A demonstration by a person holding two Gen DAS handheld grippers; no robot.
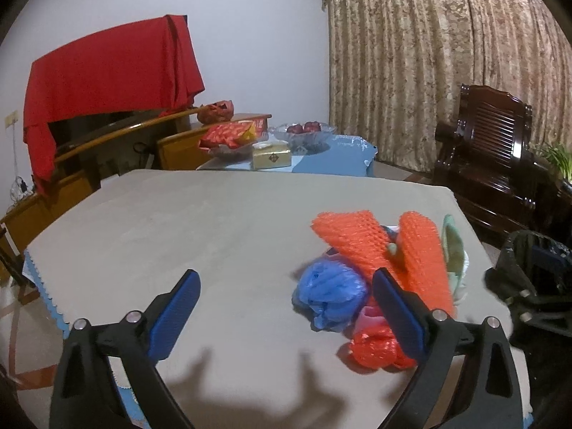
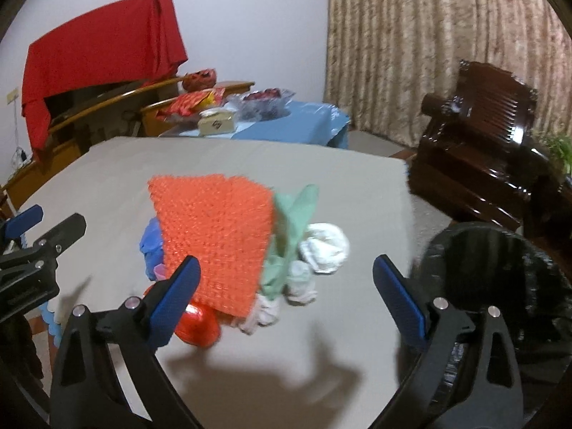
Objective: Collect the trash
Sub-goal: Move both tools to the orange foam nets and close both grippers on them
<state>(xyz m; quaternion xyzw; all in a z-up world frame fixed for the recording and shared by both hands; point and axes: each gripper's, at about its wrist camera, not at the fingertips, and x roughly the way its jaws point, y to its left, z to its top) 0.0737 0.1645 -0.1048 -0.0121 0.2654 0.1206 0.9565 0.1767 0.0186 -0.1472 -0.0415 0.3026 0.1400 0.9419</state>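
A heap of trash lies on the beige table [image 1: 178,228]. In the left wrist view it holds orange netting [image 1: 386,246], a crumpled blue bag [image 1: 329,295], a red bag [image 1: 375,350] and a pale green scrap [image 1: 452,246]. My left gripper [image 1: 286,304] is open, its right finger beside the heap. The right wrist view shows the orange netting [image 2: 214,236], the green scrap [image 2: 293,236], white crumpled paper [image 2: 325,246], the blue bag [image 2: 152,243] and the red bag [image 2: 198,325]. My right gripper [image 2: 286,296] is open over the heap's near side, nothing between its fingers.
A black-lined bin [image 2: 497,286] stands off the table's right edge, also seen as the bin [image 1: 536,264]. A dark wooden chair [image 2: 475,150] is behind it. Further back a blue-covered table [image 1: 332,157] carries a fruit bowl, a tissue box and snacks. The left gripper [image 2: 32,250] shows at left.
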